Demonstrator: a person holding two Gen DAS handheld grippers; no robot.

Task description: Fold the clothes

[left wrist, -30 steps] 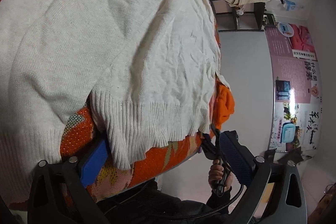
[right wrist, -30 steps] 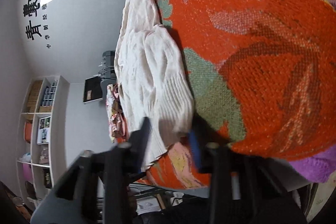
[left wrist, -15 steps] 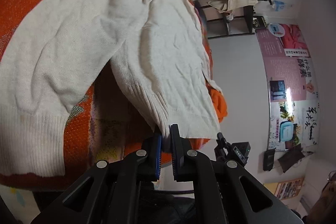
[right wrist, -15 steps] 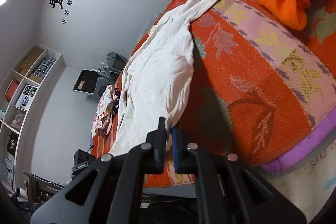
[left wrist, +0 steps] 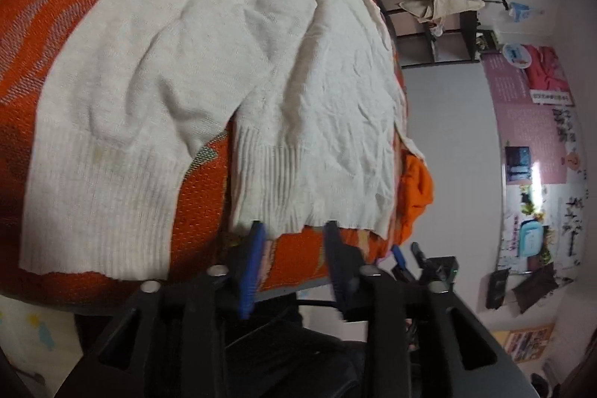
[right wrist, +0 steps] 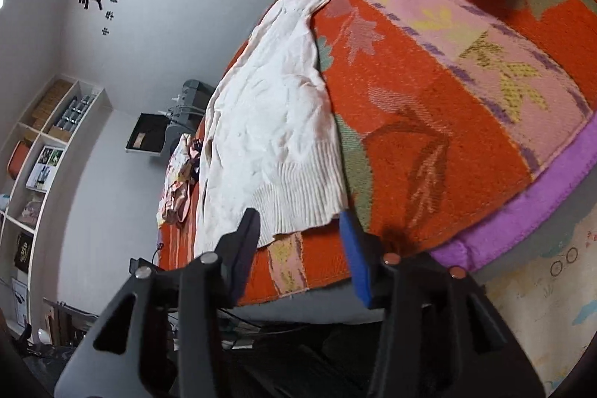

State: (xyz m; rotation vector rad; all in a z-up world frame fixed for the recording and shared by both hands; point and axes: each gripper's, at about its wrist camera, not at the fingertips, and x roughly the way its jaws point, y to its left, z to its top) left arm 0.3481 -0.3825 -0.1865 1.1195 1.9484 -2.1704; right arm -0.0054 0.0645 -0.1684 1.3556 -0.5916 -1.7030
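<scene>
Left wrist view: cream knit sweater [left wrist: 209, 69] spread on an orange patterned blanket [left wrist: 56, 6], ribbed hem at the near edge, one part folded over. Left gripper [left wrist: 294, 230] at that hem, fingers parting, nothing pinched between them. Crumpled orange garment [left wrist: 416, 193] just beyond, near the blanket's edge. Right wrist view: right gripper [right wrist: 298, 222] also spreading, released, the sweater's ribbed hem [right wrist: 298, 200] lying just ahead of the fingers [right wrist: 350, 234].
</scene>
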